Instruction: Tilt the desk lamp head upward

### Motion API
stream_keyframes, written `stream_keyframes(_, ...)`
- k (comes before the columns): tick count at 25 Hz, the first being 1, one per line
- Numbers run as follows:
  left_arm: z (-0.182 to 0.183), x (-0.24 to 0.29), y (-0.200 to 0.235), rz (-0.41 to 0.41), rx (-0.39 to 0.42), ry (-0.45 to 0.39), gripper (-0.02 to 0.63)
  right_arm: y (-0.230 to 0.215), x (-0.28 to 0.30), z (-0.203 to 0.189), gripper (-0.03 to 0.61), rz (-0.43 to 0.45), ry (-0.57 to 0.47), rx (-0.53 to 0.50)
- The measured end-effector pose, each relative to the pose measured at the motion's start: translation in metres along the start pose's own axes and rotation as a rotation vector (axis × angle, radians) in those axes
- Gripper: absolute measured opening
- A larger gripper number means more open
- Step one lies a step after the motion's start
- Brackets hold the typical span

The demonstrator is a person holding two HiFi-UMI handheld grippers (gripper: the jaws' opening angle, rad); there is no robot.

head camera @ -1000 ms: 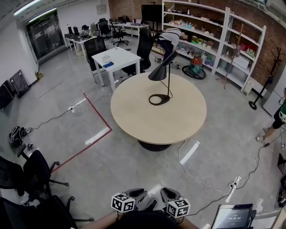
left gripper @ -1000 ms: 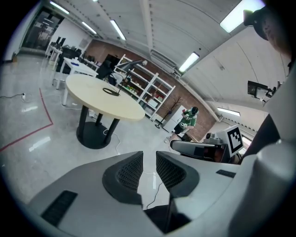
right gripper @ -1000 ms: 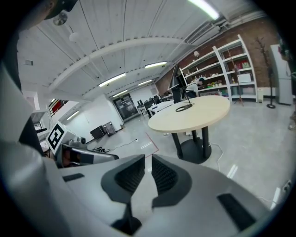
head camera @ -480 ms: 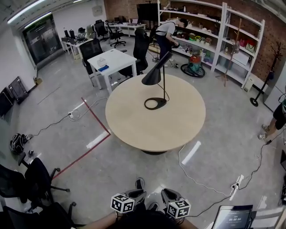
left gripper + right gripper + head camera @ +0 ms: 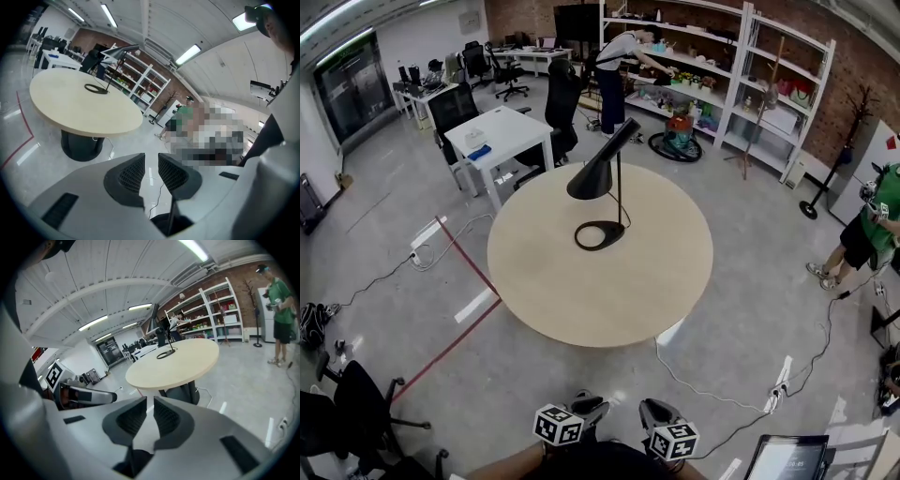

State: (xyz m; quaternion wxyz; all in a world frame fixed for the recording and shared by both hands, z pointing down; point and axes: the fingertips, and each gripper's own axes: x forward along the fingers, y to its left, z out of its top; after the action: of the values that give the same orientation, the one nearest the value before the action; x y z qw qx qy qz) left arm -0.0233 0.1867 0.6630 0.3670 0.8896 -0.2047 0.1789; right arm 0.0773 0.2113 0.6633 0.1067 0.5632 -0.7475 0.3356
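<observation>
Left gripper (image 5: 151, 164) and right gripper (image 5: 150, 408) are hovering well apart from the round table (image 5: 572, 300), jaws slightly spread, pinching nothing; desk lamp (image 5: 592, 178) is standing on it, untouched.

Open tabletop (image 5: 609, 291) around desk lamp (image 5: 589, 180)

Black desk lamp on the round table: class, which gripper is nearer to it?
Left, slightly. The left gripper and right gripper both hang over the floor, short of the round beige table; the black desk lamp stands marginally towards the left gripper's side.
</observation>
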Motion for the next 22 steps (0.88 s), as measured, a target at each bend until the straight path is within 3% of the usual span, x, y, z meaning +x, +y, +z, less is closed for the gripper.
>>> stream_keyframes(9, 0.079, 0.011, 0.069, -0.023, -0.015, -0.025, 0.092, 0.0, 0.072, 0.057, 0.049, -0.023, 0.011, -0.022)
stream_keyframes(16, 0.111, 0.011, 0.122, 0.0, -0.044, -0.033, 0.092, 0.002, 0.104, 0.091, 0.049, -0.035, 0.016, -0.053)
stream_keyframes(22, 0.137, 0.021, 0.142, 0.017, -0.067, -0.071, 0.092, -0.017, 0.12, 0.11, 0.049, -0.059, 0.022, -0.049)
